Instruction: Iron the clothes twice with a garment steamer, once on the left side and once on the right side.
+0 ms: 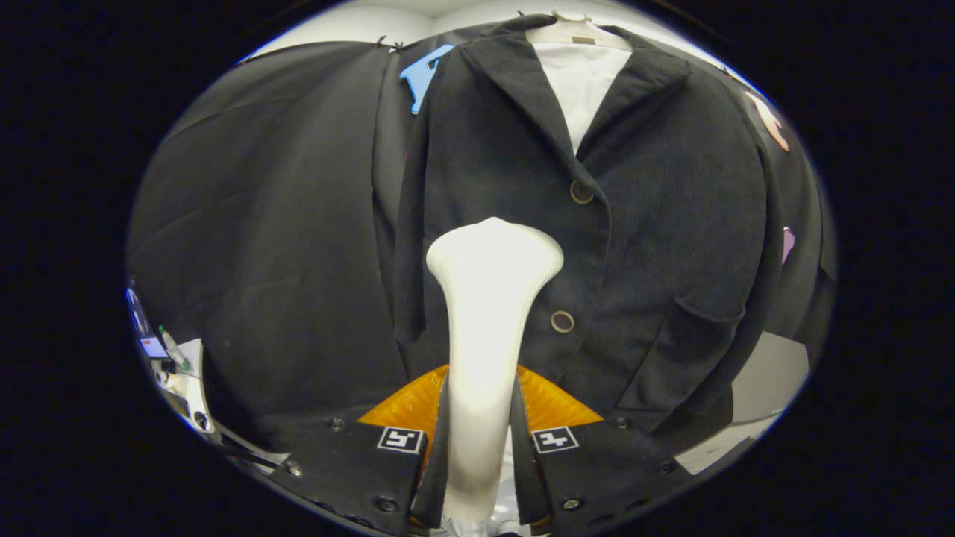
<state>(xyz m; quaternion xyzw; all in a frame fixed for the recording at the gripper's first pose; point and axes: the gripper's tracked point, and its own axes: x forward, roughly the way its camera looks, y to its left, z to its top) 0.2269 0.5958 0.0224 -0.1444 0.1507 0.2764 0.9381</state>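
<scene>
A black jacket (pixel 656 224) with two round buttons hangs on a white hanger (pixel 574 30) over a white shirt (pixel 580 82), straight ahead of me. My gripper (pixel 477 418) is shut on the white garment steamer (pixel 489 313), both fingers pressing its handle from either side. The steamer's wide head points up and rests against or just in front of the jacket's left front panel, level with the space between the two buttons. Whether the head touches the cloth I cannot tell.
Black cloth (pixel 261 224) covers the booth wall to the left of the jacket. Low at the left stands a white stand with small devices (pixel 175 365). A pale floor or table patch (pixel 768 380) shows beyond the jacket's lower right hem.
</scene>
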